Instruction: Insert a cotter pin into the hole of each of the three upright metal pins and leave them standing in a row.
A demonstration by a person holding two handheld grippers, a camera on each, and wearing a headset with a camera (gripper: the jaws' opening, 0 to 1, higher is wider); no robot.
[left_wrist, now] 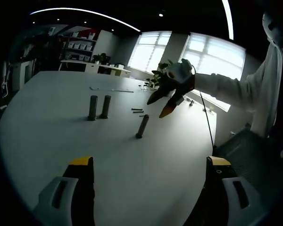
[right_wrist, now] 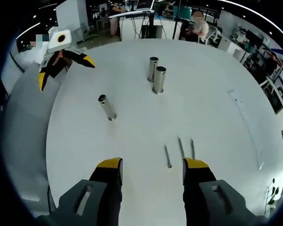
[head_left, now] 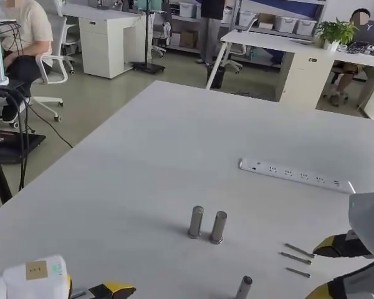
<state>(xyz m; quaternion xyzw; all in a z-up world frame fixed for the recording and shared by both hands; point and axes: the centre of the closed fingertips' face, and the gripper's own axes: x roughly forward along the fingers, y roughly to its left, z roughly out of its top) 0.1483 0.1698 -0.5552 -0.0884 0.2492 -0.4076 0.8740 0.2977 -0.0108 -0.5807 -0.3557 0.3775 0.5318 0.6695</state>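
Two upright metal pins [head_left: 196, 222] [head_left: 219, 227] stand side by side mid-table, and a third pin [head_left: 244, 288] stands apart nearer me. Three thin cotter pins [head_left: 297, 258] lie loose on the white table to their right. My right gripper [head_left: 322, 268] hovers open just right of the cotter pins; in its own view the cotter pins [right_wrist: 180, 149] lie just ahead of the open right gripper [right_wrist: 152, 165], nothing held. My left gripper [head_left: 106, 291] sits low at the near left; the left gripper [left_wrist: 149, 162] is wide open and empty, with the pins [left_wrist: 99, 107] [left_wrist: 142, 126] well ahead.
A white power strip [head_left: 296, 174] lies farther back on the right of the table [head_left: 143, 156]. Beyond the table are desks, office chairs and seated people. A black stand with cables is off the table's left edge.
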